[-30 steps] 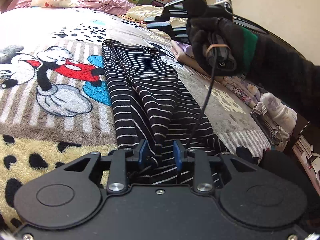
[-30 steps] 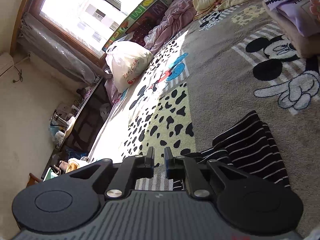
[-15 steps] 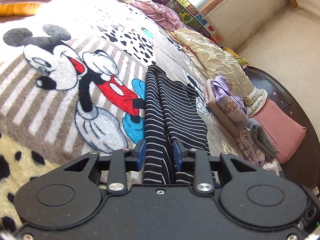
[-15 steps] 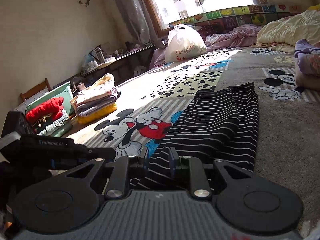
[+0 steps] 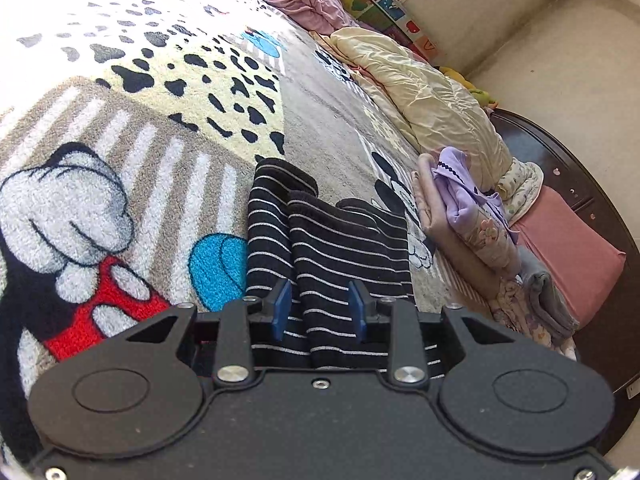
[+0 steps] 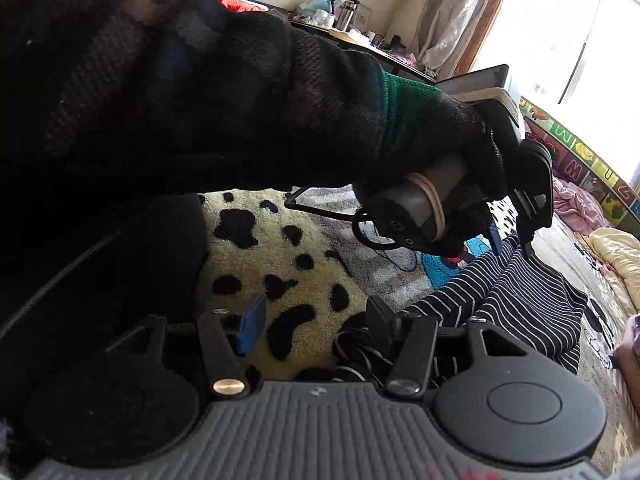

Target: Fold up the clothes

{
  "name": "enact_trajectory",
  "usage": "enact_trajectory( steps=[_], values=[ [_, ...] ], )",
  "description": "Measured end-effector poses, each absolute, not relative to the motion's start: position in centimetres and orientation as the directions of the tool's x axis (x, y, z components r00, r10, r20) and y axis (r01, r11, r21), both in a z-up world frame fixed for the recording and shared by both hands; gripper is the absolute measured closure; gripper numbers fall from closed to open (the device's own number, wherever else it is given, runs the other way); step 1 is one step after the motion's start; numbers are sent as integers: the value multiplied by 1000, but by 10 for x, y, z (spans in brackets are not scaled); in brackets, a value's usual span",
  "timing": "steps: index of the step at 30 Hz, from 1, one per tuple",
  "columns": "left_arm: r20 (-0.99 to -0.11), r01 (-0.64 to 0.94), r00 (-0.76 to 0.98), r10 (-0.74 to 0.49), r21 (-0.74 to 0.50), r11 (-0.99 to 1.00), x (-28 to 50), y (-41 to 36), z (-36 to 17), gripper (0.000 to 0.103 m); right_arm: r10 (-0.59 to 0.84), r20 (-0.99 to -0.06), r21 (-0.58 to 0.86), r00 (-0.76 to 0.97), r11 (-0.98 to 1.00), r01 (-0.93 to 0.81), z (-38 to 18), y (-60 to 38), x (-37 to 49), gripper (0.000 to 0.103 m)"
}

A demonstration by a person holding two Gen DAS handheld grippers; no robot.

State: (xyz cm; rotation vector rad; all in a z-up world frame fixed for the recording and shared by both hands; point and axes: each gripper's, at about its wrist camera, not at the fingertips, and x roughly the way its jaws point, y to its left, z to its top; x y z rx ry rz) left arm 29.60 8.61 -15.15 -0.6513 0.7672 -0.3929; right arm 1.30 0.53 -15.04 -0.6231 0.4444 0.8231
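Two grippers over the cartoon-print blanket (image 5: 120, 128). Left gripper (image 5: 319, 306): blue pads clamped on a bunched fold of the black-and-white striped garment (image 5: 340, 236), which lies along the blanket beside a stack of folded clothes (image 5: 472, 216). Right gripper (image 6: 316, 322): jaws have just been opening, now apart with only blanket between them (garment just beside its right finger). A gloved left hand (image 6: 460, 168) holds the left gripper's handle.
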Motion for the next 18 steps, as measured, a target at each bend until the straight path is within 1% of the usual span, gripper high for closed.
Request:
enact_trajectory(
  steps=[4,8,14,16,18],
  values=[
    [-492,99,654,-575,-698,709,308,88,-159,75,522,-597,-363,609,500,-786,-150,5,7,44],
    [-508,93,647,-569,-688,720,314,88,-162,75,506,-607,-371,613,501,-782,-147,6,8,41],
    [-496,131,639,-588,-683,718,322,82,-164,75,494,-620,-362,610,509,-781,-145,3,6,38],
    [-498,167,644,-581,-650,742,326,77,-163,100,488,-619,-369,616,511,-776,-143,3,4,37],
    [-501,208,652,-569,-604,770,329,71,-154,101,479,-625,-374,616,510,-775,-142,3,3,36]
  ],
)
